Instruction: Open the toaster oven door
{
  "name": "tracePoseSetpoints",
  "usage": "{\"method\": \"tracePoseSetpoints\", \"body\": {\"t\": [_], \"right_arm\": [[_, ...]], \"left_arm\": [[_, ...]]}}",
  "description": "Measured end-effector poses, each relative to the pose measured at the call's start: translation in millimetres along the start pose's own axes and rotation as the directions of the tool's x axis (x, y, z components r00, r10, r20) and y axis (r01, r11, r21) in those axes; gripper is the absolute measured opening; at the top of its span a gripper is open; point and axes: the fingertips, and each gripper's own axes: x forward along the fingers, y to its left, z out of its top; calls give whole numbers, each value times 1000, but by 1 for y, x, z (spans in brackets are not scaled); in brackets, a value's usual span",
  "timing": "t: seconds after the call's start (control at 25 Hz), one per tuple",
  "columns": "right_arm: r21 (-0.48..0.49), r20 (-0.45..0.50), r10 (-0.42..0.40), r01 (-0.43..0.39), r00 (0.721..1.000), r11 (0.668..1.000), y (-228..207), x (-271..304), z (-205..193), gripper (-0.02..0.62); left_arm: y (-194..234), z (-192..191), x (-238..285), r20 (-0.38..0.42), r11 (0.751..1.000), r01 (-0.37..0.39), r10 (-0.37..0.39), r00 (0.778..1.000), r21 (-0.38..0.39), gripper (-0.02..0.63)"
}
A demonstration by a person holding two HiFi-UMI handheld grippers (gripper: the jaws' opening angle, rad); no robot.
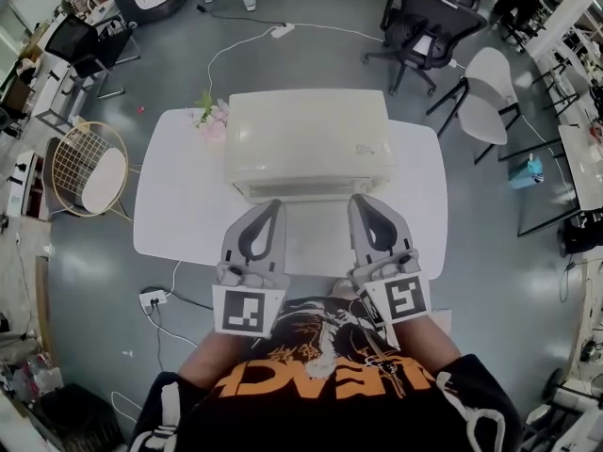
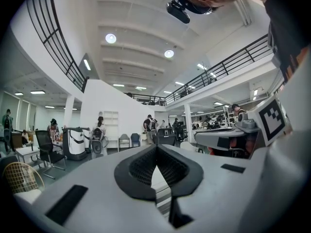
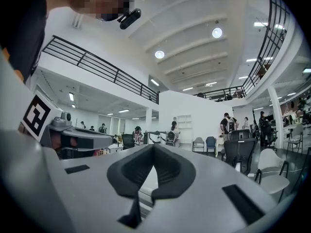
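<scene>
A cream toaster oven (image 1: 309, 144) stands at the middle back of a white table (image 1: 179, 224), seen from above in the head view; only a thin strip of its front shows, and the door looks closed. My left gripper (image 1: 273, 204) and right gripper (image 1: 359, 199) are held side by side over the table, tips just short of the oven's front edge. Both are shut with nothing between the jaws. In the left gripper view the left gripper (image 2: 156, 147) points out at the hall. The right gripper (image 3: 153, 146) does likewise in the right gripper view.
Pink flowers (image 1: 209, 116) lie on the table by the oven's left back corner. A wire chair (image 1: 89, 168) stands left of the table, a white chair (image 1: 490, 92) and a black office chair (image 1: 424, 26) at the back right. A power strip (image 1: 153, 298) lies on the floor.
</scene>
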Motion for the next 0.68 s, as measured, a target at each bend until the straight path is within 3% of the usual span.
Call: {"method": "tracePoseSetpoints", "body": {"t": [0.68], "right_arm": [[-16, -27, 19, -20, 999, 1000, 4, 3, -5, 12]], "left_arm": [[0, -2, -3, -13, 1000, 7, -7, 1000, 8, 20]]}}
